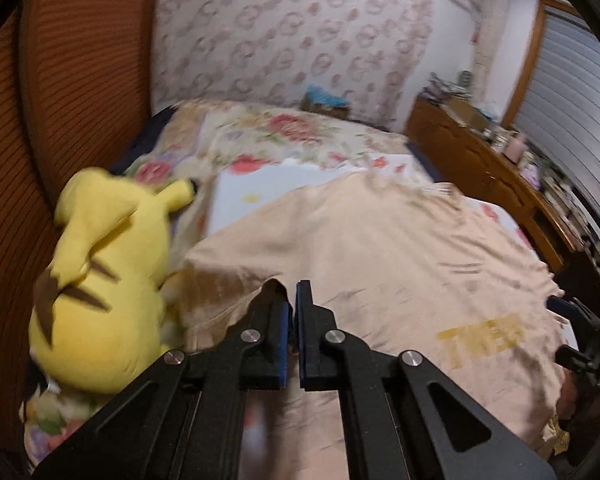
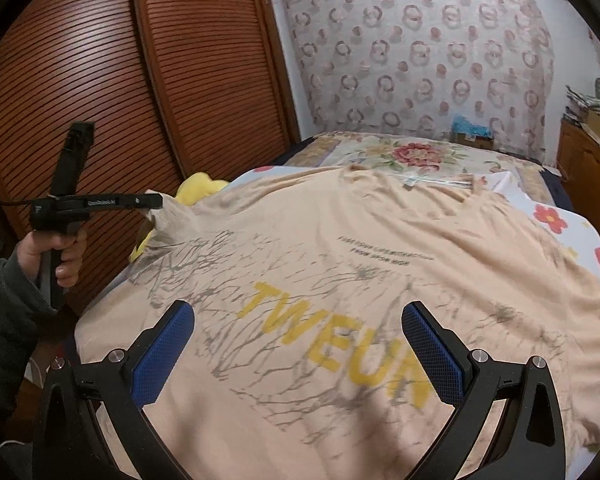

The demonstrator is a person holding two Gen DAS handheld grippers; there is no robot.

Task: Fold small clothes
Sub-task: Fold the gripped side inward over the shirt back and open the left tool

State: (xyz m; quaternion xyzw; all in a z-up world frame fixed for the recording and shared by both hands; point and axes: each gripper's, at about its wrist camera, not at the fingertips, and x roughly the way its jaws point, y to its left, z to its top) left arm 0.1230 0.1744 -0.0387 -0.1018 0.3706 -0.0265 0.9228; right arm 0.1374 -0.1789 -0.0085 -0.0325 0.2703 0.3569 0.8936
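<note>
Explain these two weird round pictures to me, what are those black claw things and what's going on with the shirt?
Those claws are hand-held grippers, one in each of a person's hands, each carrying a wide-angle camera looking along its fingers. One picture comes from the left gripper, closed on a pinch of the peach T-shirt near its sleeve. The other comes from the right gripper, open above the shirt's yellow lettering and holding nothing. It also shows the person's hand gripping the left tool. The shirt lies on a floral bed beside a yellow plush toy.
</note>
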